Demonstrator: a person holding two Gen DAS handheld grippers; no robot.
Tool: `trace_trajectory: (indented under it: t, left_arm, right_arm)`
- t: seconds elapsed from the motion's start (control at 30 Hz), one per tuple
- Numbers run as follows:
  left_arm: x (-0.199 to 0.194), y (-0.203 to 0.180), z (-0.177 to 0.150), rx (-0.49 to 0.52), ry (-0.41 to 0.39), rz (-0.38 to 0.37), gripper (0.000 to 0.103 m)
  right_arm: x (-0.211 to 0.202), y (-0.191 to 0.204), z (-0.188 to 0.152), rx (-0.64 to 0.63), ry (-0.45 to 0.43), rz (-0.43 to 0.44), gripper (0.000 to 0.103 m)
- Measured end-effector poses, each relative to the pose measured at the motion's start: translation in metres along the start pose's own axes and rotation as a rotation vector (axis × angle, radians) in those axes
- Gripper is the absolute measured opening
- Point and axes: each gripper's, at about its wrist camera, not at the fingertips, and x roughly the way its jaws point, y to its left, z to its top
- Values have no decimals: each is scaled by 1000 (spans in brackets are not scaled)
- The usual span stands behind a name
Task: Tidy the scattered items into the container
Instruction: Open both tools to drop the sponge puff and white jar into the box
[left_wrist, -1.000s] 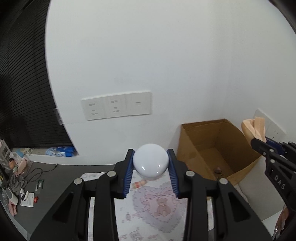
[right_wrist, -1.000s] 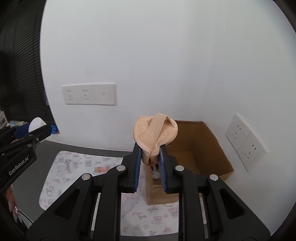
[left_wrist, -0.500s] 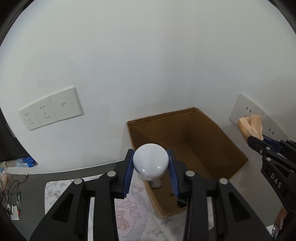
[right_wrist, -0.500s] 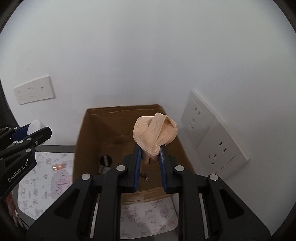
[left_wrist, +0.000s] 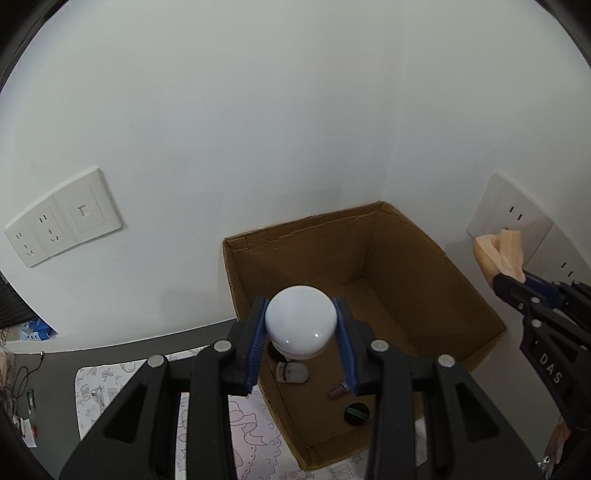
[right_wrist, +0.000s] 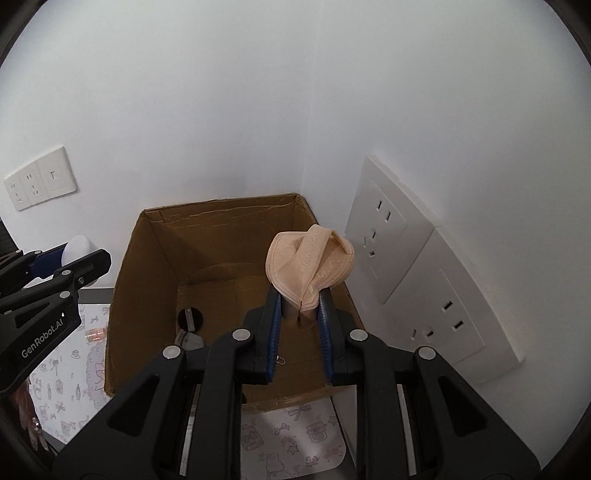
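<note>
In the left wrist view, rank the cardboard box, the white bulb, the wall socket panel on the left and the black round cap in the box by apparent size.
1. cardboard box
2. wall socket panel
3. white bulb, held nearest the camera in the left hand-held gripper, so it looks bigger than it truly is
4. black round cap

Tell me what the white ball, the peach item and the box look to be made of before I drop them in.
White ball: smooth, glossy, probably plastic or glass; it shows a sharp light glint. Peach item: soft woven fabric, matte, folded, with a stitched band. Box: plain brown cardboard, matte, with creased walls and raw edges.
</note>
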Motion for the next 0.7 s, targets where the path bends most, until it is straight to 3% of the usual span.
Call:
trace_trajectory:
  t: [0.37, 0.43, 0.47, 0.5, 0.53, 0.6, 0.7]
  left_arm:
    - [44, 7, 5, -20, 82, -16, 37]
    - [54, 7, 4, -11, 116, 4, 67]
    - [58, 6, 3, -2, 127, 16, 96]
    - [61, 7, 2, 4, 125, 23, 103]
    - [61, 7, 2, 7, 118, 27, 103]
    - [62, 8, 2, 4, 111, 39, 103]
    - [66, 10, 1, 2, 124, 40, 103]
  right_arm:
    - [50, 9, 2, 0, 65, 2, 21]
    - [60, 13, 3, -3, 81, 3, 52]
    - [60, 14, 3, 5, 68, -1, 64]
    - [59, 14, 3, 12, 55, -6, 83]
    - [58, 15, 3, 14, 41, -11, 97]
    - [57, 19, 4, 3, 28, 3, 103]
    - [61, 24, 4, -10, 46, 15, 103]
